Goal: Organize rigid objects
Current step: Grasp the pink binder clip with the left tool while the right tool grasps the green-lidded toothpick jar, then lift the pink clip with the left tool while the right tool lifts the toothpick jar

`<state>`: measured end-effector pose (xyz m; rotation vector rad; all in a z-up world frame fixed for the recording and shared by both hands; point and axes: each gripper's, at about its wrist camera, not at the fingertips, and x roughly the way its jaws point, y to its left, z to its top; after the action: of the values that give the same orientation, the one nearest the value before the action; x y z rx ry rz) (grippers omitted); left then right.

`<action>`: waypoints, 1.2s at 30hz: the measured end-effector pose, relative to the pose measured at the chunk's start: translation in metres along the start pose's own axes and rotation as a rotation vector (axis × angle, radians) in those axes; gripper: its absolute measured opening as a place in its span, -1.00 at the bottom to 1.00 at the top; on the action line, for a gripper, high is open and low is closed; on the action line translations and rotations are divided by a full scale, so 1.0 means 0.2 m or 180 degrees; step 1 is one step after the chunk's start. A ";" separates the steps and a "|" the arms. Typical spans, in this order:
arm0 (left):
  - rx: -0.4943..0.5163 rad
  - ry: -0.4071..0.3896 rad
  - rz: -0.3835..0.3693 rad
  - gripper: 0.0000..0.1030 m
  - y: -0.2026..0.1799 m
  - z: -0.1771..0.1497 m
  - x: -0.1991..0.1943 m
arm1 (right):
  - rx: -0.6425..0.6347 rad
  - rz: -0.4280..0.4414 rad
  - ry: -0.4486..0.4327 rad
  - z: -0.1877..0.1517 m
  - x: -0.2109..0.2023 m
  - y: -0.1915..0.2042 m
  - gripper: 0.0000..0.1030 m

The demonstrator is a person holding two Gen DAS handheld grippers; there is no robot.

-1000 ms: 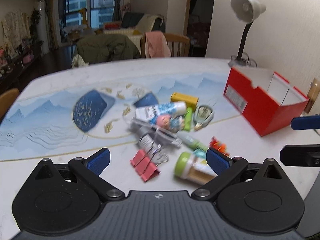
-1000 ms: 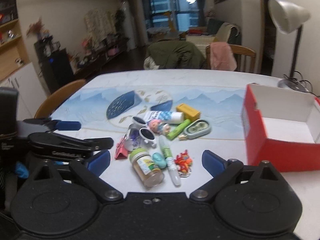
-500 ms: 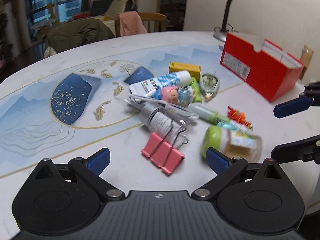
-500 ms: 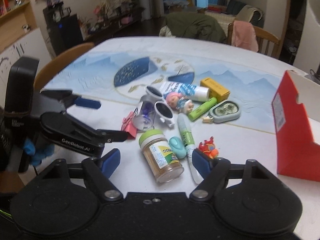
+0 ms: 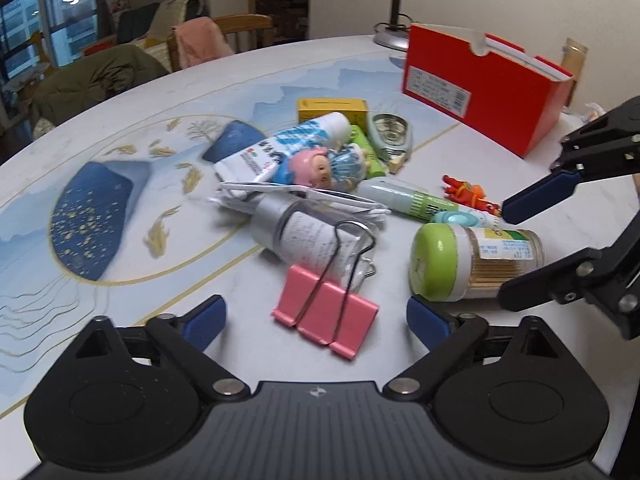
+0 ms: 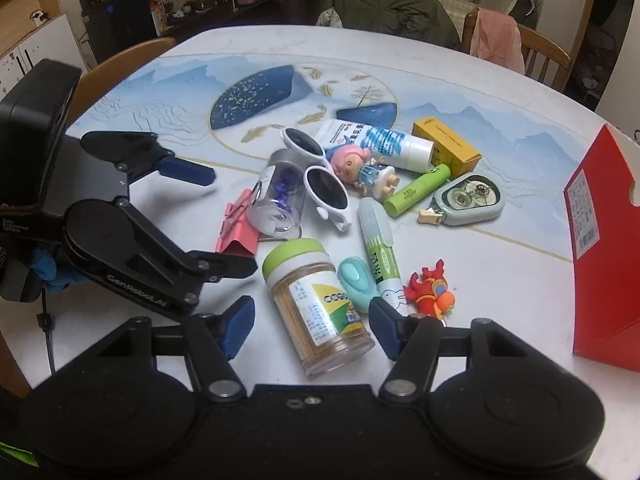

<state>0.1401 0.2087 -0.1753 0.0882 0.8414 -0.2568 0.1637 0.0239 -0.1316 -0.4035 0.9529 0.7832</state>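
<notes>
Pink binder clip (image 5: 325, 322): lies between the spread jaws of the left gripper (image 5: 316, 320), untouched.
Toothpick jar (image 6: 318, 306): lies between the parted fingers of the right gripper (image 6: 311, 322).

the toothpick jar (image 6: 318, 304), green-lidded and clear, lies on its side at the near edge of the pile. left of it sit my pink binder clips (image 6: 236, 226) against a clear pushpin tube (image 6: 278, 196). right of the jar lie a teal clip (image 6: 357, 282), a glue stick (image 6: 380, 254) and a red lobster toy (image 6: 430, 290). the red box (image 6: 604, 248) stands far right.
</notes>
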 end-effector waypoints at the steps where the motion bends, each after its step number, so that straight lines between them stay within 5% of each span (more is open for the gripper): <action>1: 0.0022 0.0002 -0.0007 0.78 -0.01 0.00 0.00 | -0.0011 -0.0011 0.0015 0.00 0.01 0.00 0.19; 11: 0.0160 -0.0023 -0.0032 0.13 -0.03 0.00 0.01 | -0.0048 -0.0108 0.0075 0.00 0.05 0.01 0.13; 22: 0.0075 0.0014 0.0023 0.12 -0.06 -0.03 -0.03 | -0.0018 -0.0140 0.0100 -0.01 0.05 0.04 -0.11; 36: -0.0489 -0.0133 -0.0082 0.12 -0.09 -0.08 -0.24 | 0.0376 0.0017 0.0000 -0.09 -0.12 0.03 -0.20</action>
<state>0.0928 0.2030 -0.1505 -0.0715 0.8184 -0.2167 0.1422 0.0067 -0.1205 -0.2984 0.9952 0.7278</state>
